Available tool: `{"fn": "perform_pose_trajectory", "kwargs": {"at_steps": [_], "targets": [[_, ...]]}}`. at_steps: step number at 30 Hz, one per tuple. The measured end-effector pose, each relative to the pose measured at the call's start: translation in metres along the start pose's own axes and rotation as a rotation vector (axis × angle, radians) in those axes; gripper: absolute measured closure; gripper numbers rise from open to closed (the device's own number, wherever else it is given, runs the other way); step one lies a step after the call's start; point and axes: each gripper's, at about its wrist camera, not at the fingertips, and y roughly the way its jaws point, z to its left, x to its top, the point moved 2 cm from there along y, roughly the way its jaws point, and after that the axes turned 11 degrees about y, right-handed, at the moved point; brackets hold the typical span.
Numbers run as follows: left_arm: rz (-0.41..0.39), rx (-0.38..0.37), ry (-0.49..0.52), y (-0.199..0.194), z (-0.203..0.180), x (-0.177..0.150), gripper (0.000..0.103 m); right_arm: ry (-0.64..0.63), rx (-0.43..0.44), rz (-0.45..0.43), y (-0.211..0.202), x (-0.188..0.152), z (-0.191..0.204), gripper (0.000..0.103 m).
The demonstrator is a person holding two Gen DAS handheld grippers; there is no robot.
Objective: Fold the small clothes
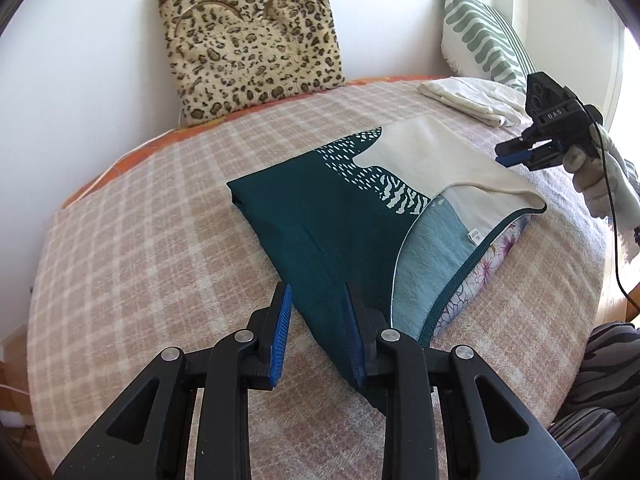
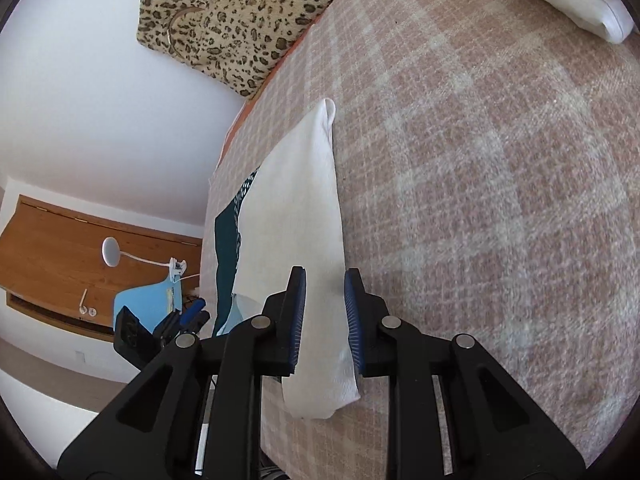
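A small garment (image 1: 332, 216), dark teal with a white printed band and a cream part, lies partly folded on the checked blanket (image 1: 160, 216). My left gripper (image 1: 318, 300) is open, its jaws on either side of the teal near corner, holding nothing. My right gripper (image 1: 520, 151) hovers over the cream far edge. In the right wrist view the right gripper (image 2: 325, 288) is open with the cream edge (image 2: 304, 216) lying between its jaws. The left gripper (image 2: 188, 318) also shows there at lower left.
A leopard-print cushion (image 1: 252, 44) leans on the wall at the back. A green-patterned pillow (image 1: 484, 36) and folded cream cloth (image 1: 472, 98) lie at the back right. A floral cloth (image 1: 480, 280) lies under the garment. A wooden desk (image 2: 60, 256) stands beyond the bed.
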Motion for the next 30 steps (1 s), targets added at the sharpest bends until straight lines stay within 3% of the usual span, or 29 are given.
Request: {"fn": "perform_pose_trajectory", "kwargs": {"at_steps": [5, 7, 15, 19, 23, 30], "targets": [[0.002, -0.064, -0.134, -0.006, 0.012, -0.006, 0.075, -0.065, -0.078, 0.052, 0.005, -0.035, 0.002, 0.081], [0.006, -0.081, -0.171, -0.007, 0.012, -0.009, 0.069, -0.084, -0.099, 0.047, 0.006, -0.042, 0.002, 0.081], [0.044, -0.065, -0.178, 0.001, 0.005, -0.016, 0.068, -0.221, -0.277, -0.014, -0.001, -0.053, 0.022, 0.081], [0.021, -0.061, -0.221, -0.009, 0.01, -0.016, 0.068, -0.246, -0.267, -0.035, -0.018, -0.06, 0.031, 0.081], [-0.002, -0.078, -0.261, -0.021, 0.017, -0.012, 0.057, -0.245, -0.238, -0.082, -0.035, -0.06, 0.046, 0.076], [-0.061, -0.029, -0.245, -0.048, 0.033, 0.012, 0.05, -0.284, -0.203, -0.153, -0.064, -0.065, 0.087, 0.072]]}}
